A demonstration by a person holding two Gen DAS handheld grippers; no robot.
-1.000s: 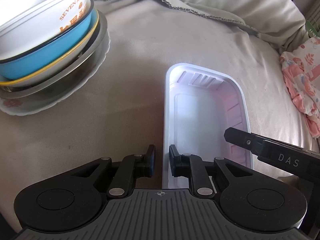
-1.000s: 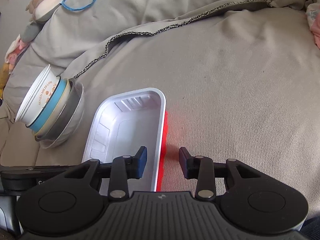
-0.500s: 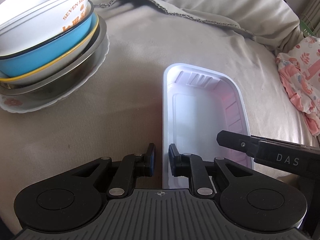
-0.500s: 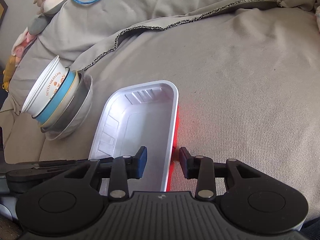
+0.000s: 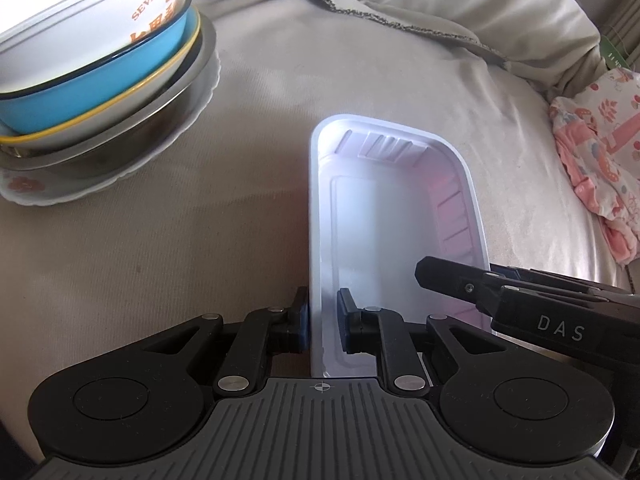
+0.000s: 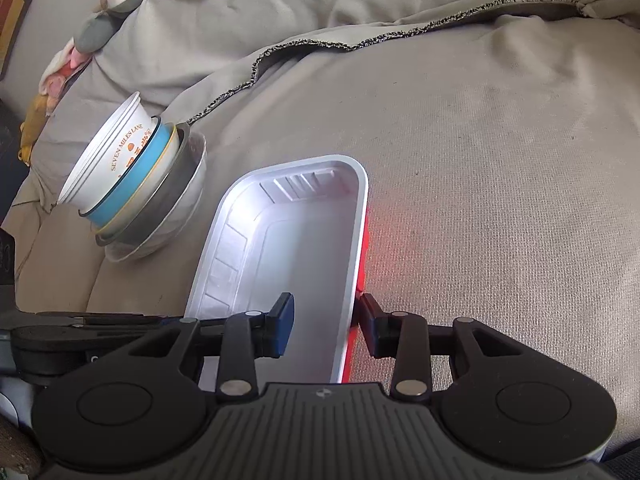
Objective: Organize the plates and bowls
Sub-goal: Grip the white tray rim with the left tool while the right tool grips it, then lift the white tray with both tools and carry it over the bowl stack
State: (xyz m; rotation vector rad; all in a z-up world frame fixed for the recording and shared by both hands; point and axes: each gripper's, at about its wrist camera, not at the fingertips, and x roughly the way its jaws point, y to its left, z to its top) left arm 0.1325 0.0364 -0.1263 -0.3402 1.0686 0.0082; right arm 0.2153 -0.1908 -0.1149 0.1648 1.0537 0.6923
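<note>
- Compared with one second ago, the white tray (image 6: 288,264) sits more to the right in the right wrist view, and its right wall now stands between the fingers of the right gripper (image 6: 326,326); before, the wall was nearer the left finger.
- The stack of bowls (image 5: 92,80) looks larger and nearer in the left view, so both grippers appear to carry the tray toward it.
- The left gripper (image 5: 323,322) is nearly closed on the tray's left wall; the pads look to be touching it.
- The right gripper is half open around the right wall, only its right finger close to the red outside.
- The tray is just above the beige blanket (image 6: 500,168).
- To do this well, I judge both grips should tighten evenly, because the thin wall can bend.
</note>
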